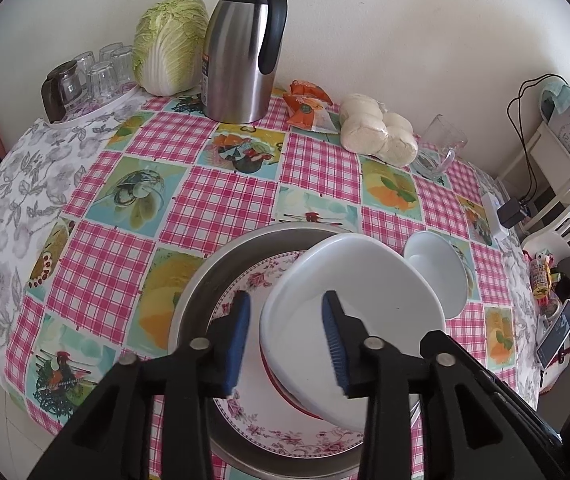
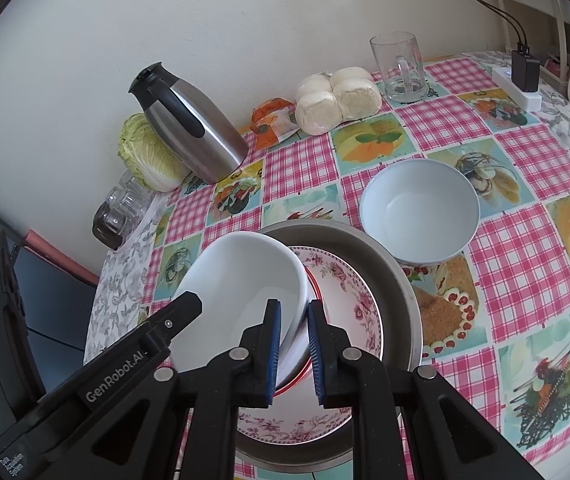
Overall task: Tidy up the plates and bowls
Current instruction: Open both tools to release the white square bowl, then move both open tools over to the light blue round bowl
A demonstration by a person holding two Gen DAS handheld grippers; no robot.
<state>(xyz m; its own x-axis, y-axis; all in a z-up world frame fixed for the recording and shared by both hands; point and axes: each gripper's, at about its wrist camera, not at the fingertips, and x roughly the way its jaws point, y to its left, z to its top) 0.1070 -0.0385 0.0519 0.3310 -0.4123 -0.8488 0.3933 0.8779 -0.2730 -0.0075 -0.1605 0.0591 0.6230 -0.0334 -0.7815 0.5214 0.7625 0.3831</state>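
A white bowl (image 1: 349,280) with a red band outside leans tilted on a floral plate (image 1: 285,436), which lies in a metal basin (image 1: 213,272). My left gripper (image 1: 287,344) is open: the bowl's near wall stands between its blue pads, with a gap on the left side. In the right wrist view my right gripper (image 2: 295,352) is shut on the rim of the white bowl (image 2: 241,284), above the floral plate (image 2: 349,292) and the basin (image 2: 397,276). A second white bowl (image 2: 417,208) stands upright on the table beside the basin.
Along the wall stand a steel thermos jug (image 1: 241,52), a cabbage (image 1: 169,44), a tray of glasses (image 1: 93,76), a snack packet (image 1: 309,108), bagged buns (image 1: 377,128) and a glass mug (image 2: 399,68). A power strip with a charger (image 2: 521,80) lies at the right edge.
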